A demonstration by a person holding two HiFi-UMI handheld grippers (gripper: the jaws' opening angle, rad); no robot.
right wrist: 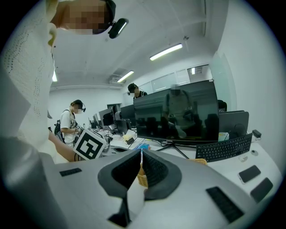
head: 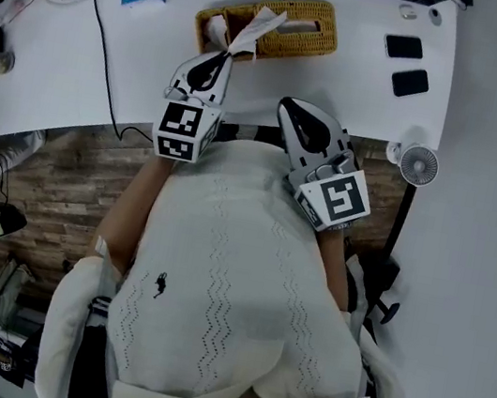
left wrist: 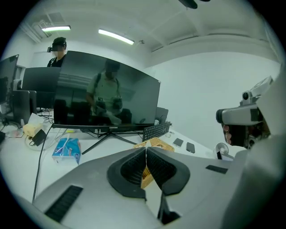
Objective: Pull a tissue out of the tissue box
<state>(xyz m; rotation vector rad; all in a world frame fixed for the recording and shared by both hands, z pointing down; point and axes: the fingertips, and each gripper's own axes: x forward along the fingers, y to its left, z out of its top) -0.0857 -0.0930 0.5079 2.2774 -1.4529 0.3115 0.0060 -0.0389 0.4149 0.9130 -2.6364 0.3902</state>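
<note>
Box [head: 302, 31] lies on the desk [head: 344, 86] at 12 o'clock in the head view, and the tissue [head: 252, 30] runs taut from its slot toward 7 o'clock, ending at the tips of the left gripper [head: 224, 54]. The jaws there are closed together, judged to be pinching the tissue's end. The right gripper [head: 286, 105] is idle at 5 o'clock of the box, jaws together on nothing. The tissue is assessed as light, soft and easily torn, so the grip belongs on the bunched end, while the light box may lift or slide unless steadied.
</note>
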